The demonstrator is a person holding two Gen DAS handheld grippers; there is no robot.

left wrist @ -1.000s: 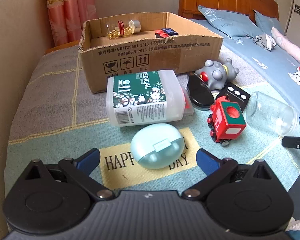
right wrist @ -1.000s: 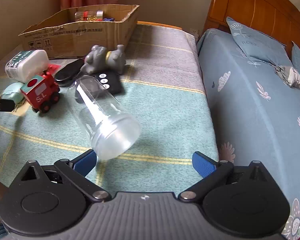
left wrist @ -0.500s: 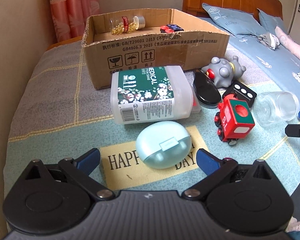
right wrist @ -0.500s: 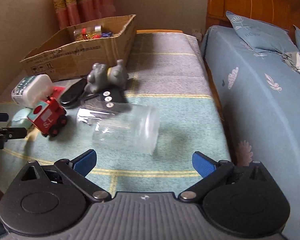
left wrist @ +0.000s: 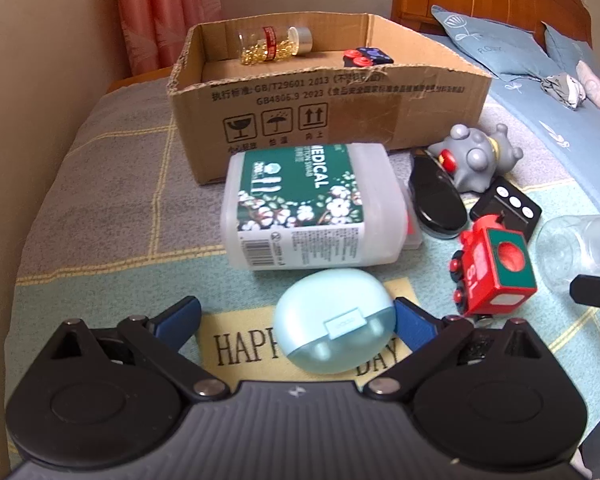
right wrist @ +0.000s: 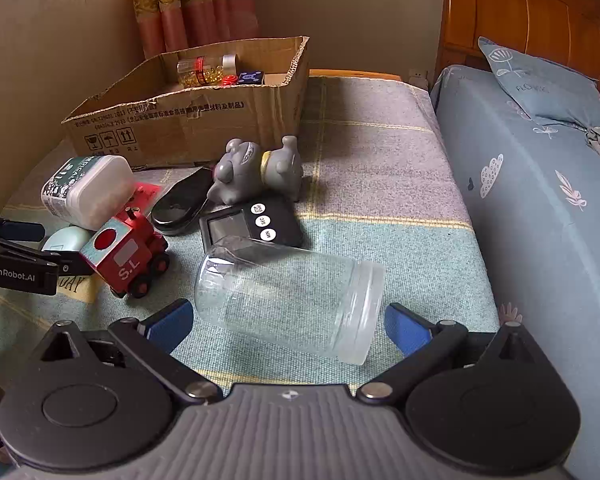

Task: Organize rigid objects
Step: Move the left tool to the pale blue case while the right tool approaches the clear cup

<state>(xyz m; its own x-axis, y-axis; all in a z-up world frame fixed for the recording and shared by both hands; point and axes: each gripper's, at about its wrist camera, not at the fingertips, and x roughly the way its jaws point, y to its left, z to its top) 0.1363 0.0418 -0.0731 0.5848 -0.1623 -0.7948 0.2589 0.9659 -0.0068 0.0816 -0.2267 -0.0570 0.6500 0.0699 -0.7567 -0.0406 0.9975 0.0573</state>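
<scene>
A pale blue earbud case (left wrist: 334, 320) lies on the blanket between the open fingers of my left gripper (left wrist: 298, 318), its right side against the right finger. A clear glass jar (right wrist: 288, 300) lies on its side between the open fingers of my right gripper (right wrist: 288, 320); neither finger touches it. A cardboard box (left wrist: 320, 92) at the back holds a pill bottle (left wrist: 274, 44) and a small dark cube (left wrist: 366, 56). Loose on the blanket are a white medical swab box (left wrist: 308, 208), a red toy train (left wrist: 494, 270), a grey toy figure (left wrist: 472, 158), a black oval case (left wrist: 436, 204) and a black timer (left wrist: 506, 208).
The wall (left wrist: 40, 80) runs along the left of the blanket and a pink curtain (left wrist: 168, 12) hangs behind the box. A bed with blue sheets (right wrist: 540, 208), pillows (right wrist: 540, 88) and a wooden headboard (right wrist: 520, 12) lies to the right.
Both grippers have moved forward. The earbud case now lies between the left fingers. The jar has turned on the blanket and now lies crosswise between the right fingers.
</scene>
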